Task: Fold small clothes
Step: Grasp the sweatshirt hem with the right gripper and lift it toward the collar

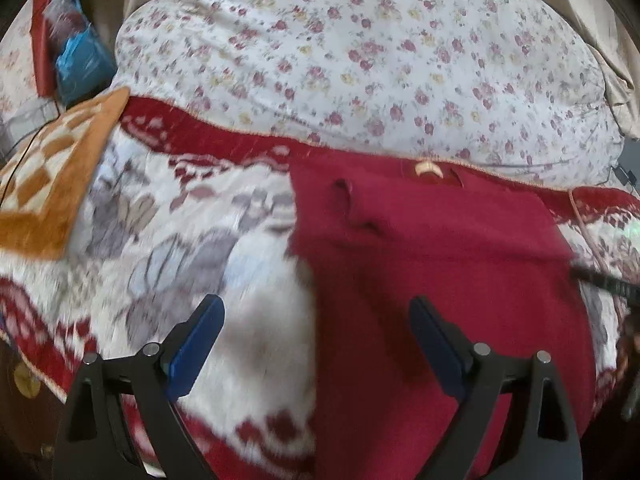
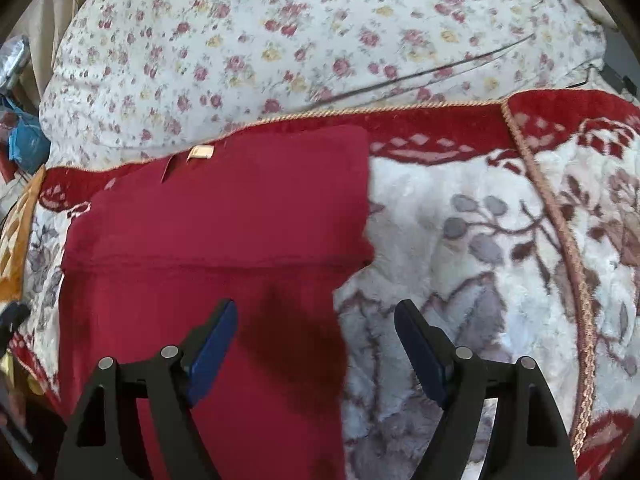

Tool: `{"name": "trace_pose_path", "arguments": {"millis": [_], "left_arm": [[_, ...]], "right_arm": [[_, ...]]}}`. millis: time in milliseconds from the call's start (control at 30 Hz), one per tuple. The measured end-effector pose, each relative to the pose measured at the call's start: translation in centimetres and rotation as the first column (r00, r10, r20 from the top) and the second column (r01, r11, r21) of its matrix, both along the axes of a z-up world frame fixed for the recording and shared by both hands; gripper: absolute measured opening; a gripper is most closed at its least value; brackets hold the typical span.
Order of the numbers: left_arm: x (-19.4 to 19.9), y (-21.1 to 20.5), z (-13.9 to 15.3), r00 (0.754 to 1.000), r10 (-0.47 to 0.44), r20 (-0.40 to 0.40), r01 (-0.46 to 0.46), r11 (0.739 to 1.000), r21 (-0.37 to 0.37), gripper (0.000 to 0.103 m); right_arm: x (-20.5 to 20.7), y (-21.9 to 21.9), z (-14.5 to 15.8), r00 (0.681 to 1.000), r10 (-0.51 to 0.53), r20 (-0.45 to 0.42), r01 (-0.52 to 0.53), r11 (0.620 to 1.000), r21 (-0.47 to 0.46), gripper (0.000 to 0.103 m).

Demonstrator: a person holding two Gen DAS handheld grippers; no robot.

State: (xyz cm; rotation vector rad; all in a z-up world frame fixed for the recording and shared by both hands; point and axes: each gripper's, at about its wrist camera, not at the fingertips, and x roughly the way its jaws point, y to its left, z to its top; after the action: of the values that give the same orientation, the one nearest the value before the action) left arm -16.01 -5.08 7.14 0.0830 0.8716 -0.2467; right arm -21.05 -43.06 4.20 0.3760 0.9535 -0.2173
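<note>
Your left claw (image 1: 316, 316) stands wide, nothing between its blue pads; it hovers over the left edge of the red garment (image 1: 432, 264), though blur makes the height uncertain. The garment lies flat on the plush blanket (image 1: 168, 220), its collar label (image 2: 200, 152) toward the floral quilt (image 2: 280, 40). Your right claw (image 2: 316, 320) also stands wide and empty, above the garment's right edge.

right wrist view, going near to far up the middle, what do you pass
Open right gripper → dark red folded garment → its small beige neck label → red blanket border with gold cord trim → white quilted floral bedding.
</note>
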Motion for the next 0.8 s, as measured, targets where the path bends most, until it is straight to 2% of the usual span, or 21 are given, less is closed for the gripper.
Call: {"name": "trace_pose_path", "arguments": {"millis": [200, 333, 400, 567, 600, 633, 667, 700, 733, 800], "left_arm": [[-1.8, 2.0, -1.4, 0.999, 0.024, -0.044, -0.024, 1.0, 0.001, 0.093], [-2.4, 2.3, -2.2, 0.998, 0.028, -0.063, -0.028, 1.0, 0.002, 0.093], [-2.6, 2.2, -2.4, 0.997, 0.025, -0.072, -0.025, 1.0, 0.006, 0.093], [-2.7, 1.7, -2.8, 0.997, 0.018, -0.079, -0.017, 1.0, 0.005, 0.093], [-2.7, 1.6, -2.8, 0.997, 0.016, -0.082, -0.015, 1.0, 0.005, 0.093], [-2.7, 1.5, -2.9, 0.996, 0.012, -0.084, -0.011, 1.0, 0.007, 0.093], [-2.8, 1.4, -2.9, 0.996, 0.01, -0.084, -0.009, 1.0, 0.009, 0.093], [-3.0, 1.3, -2.8, 0.997, 0.008, -0.08, -0.007, 1.0, 0.011, 0.093], [-3.1, 1.3, -2.8, 0.997, 0.006, -0.079, -0.005, 1.0, 0.013, 0.093], [-3.4, 1.5, -2.8, 0.996, 0.007, -0.084, -0.006, 1.0, 0.012, 0.093]], "right_arm": [[-0.1, 0.0, -1.1, 0.999, -0.007, -0.048, 0.007, 1.0, -0.001, 0.085], [-0.8, -0.1, -1.5, 0.999, 0.009, -0.046, -0.01, 1.0, -0.025, 0.085], [-1.2, -0.1, -2.1, 0.998, 0.019, -0.063, -0.019, 1.0, 0.005, 0.084], [-2.6, 1.0, -1.2, 0.998, 0.069, -0.002, -0.068, 0.997, 0.025, 0.083], [-2.6, 1.2, -1.4, 0.997, 0.075, -0.004, -0.075, 0.997, 0.009, 0.079], [-2.5, 1.4, -1.7, 0.996, 0.083, -0.019, -0.083, 0.997, -0.007, 0.056], [-2.4, 1.8, -2.3, 0.994, 0.102, -0.044, -0.103, 0.994, -0.022, 0.04], [-2.5, 1.9, -2.4, 0.993, 0.113, -0.028, -0.113, 0.993, -0.021, 0.028], [-2.7, 2.0, -2.1, 0.994, 0.112, -0.016, -0.112, 0.993, -0.028, 0.012], [-2.9, 2.0, -1.6, 0.994, 0.108, -0.018, -0.109, 0.992, -0.066, 0.009]]}}
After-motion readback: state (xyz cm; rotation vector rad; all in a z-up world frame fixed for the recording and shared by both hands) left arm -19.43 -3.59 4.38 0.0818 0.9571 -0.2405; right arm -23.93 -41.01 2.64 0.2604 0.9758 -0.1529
